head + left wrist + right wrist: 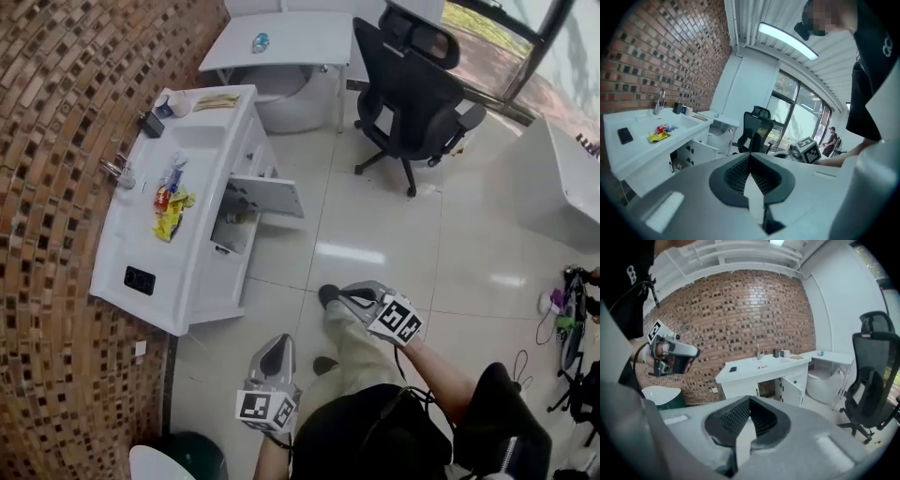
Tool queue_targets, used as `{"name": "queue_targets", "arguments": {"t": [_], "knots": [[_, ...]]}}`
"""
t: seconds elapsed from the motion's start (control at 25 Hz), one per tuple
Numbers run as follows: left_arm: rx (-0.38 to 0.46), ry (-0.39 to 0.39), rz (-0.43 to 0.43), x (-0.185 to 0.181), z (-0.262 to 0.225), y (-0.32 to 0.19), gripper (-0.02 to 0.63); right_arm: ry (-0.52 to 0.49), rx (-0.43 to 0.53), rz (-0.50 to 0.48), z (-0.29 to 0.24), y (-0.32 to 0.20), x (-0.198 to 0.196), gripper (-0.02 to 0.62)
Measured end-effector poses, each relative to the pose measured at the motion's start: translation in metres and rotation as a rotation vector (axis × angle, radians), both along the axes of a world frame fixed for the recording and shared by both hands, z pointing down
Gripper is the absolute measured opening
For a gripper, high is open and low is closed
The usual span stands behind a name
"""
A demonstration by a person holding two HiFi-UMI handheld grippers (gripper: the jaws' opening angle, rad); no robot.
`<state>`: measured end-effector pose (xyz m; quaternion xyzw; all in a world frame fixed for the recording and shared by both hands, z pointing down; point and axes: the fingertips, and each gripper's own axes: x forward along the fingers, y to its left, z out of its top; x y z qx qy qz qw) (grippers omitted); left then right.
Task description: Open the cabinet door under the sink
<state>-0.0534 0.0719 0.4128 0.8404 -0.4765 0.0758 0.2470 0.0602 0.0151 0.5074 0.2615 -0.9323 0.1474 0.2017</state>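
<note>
- Nearest us, the left gripper (277, 349) is held over the tiled floor (375, 246), beside the person's leg. In its own view, the fingers (736, 172) are closed tip to tip, with nothing between them.
- Just beyond it, the right gripper (345, 298) is held at about the same level. Its fingers (730, 419) are likewise pressed together and carry nothing.
- Neither gripper touches the cabinet; both are well apart from it.
- Against the brick wall (56, 141) we see the white vanity top (192, 281).
- A black phone (139, 279) lies close to the near end of the vanity top, towards its wall edge.
- Coloured snack packets (171, 202) lie about midway along the vanity top.
- A tap (117, 171) stands at the wall edge.
- The cabinet door (269, 195) under the sink is open. It stands swung out from the front edge over the floor, and the compartment behind it is exposed.
- Farther off, a black office chair (412, 84) stands on the floor, near a white desk (291, 37).
</note>
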Motion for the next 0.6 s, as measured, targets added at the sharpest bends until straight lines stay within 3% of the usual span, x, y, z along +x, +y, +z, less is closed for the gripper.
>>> {"name": "queue_targets", "arguments": {"t": [0.24, 0.36, 0.6], "knots": [[0.084, 0.002, -0.004, 0.001, -0.054, 0.075, 0.017, -0.027, 0.133, -0.033, -0.098, 0.089, -0.01, -0.009], [0.097, 0.036, -0.057, -0.004, -0.07, 0.104, 0.017, -0.01, 0.187, -0.078, -0.125, 0.119, -0.02, -0.009], [0.094, 0.083, -0.189, 0.006, -0.074, 0.126, 0.017, -0.073, 0.223, -0.163, -0.159, 0.146, -0.02, -0.009]]}}
